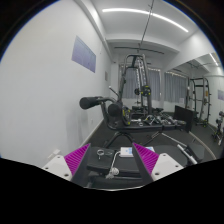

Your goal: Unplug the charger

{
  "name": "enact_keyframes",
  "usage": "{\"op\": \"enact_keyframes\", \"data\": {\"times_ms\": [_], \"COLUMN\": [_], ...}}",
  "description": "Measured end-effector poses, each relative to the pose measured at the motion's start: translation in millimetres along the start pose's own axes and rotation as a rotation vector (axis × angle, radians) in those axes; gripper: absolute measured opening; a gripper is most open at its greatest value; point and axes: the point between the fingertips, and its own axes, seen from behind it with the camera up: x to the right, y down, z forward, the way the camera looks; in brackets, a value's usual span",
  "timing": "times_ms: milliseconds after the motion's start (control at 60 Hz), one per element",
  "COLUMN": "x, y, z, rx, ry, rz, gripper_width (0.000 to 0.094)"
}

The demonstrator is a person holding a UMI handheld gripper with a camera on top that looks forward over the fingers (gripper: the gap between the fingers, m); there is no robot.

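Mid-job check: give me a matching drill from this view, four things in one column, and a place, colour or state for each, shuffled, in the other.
Things:
1. tongs
2. poster
3. ceiling light
4. weight machine

Descriptions:
A. lit, overhead
B. open, with magenta pads
C. beyond the tongs, at the far end of the room
D. pale blue, on the wall

Pairs: 1-B, 2-D, 3-A, 4-C
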Motion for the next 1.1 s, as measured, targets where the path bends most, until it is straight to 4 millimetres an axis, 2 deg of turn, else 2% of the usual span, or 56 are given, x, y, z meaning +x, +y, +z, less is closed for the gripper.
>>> {"op": "enact_keyframes", "data": {"times_ms": [83, 100, 283, 317, 333, 433, 650, 867, 1100], "x": [9, 18, 57, 64, 72, 96, 140, 171, 199], "y": [5, 11, 40, 45, 48, 64, 97, 126, 151], "z": [2, 7, 21, 29, 21, 28, 58, 113, 205], "rx": [-0.011, -0.011, -0.053, -0.061, -0.064, -0.085, -0.114, -0.119, -0.073], "ry": [0.023, 0.027, 0.085, 0.099, 0.103, 0.136, 0.184, 0.207, 0.189], "rz": [-0.003, -0.004, -0.002, 0.001, 0.001, 0.005, 0.002, 0.001, 0.001], "gripper_width": [0.0859, 0.0857, 0.0857, 0.0857, 0.0858, 0.0856, 0.0857, 0.0860, 0.0860]}}
